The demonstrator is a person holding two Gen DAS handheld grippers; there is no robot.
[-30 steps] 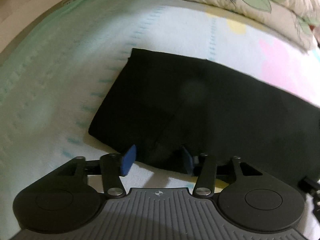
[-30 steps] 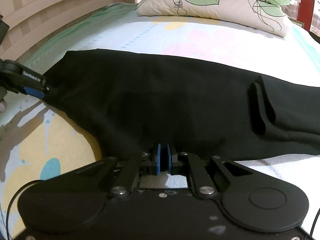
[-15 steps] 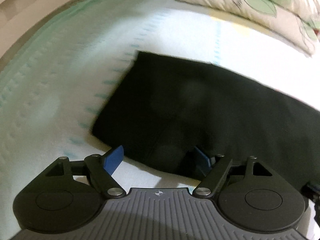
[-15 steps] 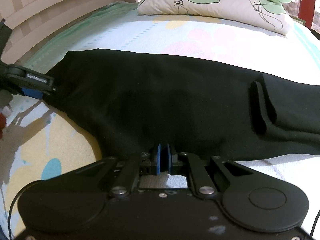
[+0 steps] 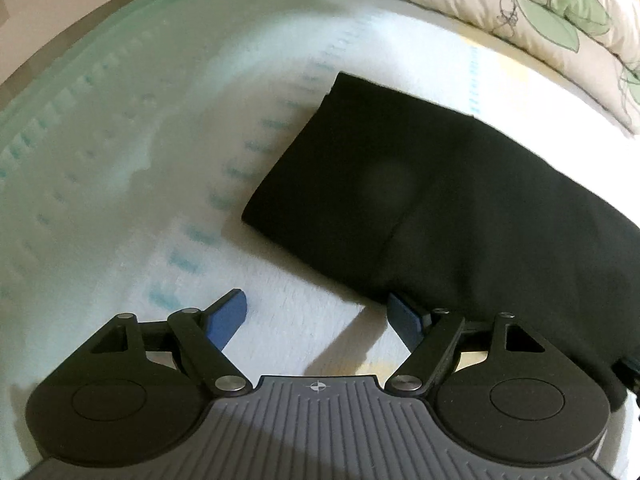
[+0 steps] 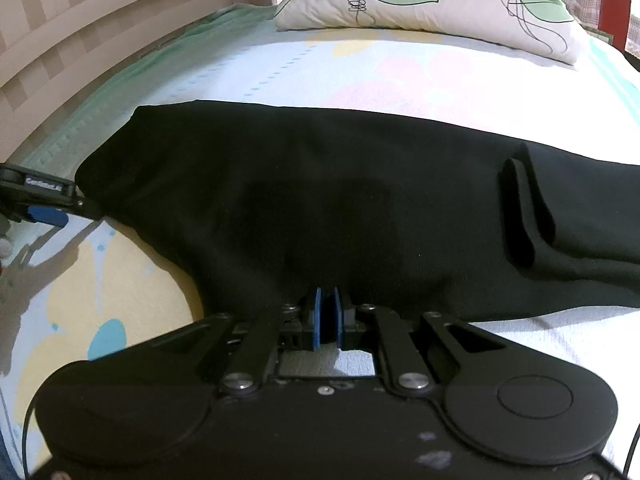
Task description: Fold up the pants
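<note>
The black pants lie across the bed, their right end cut off. The right gripper pinches their near edge; the left gripper stands wide, empty. Its white label is probably unreadable.

Dim indoor light, soft shadows, fisheye-warped, blurred edges.
</note>
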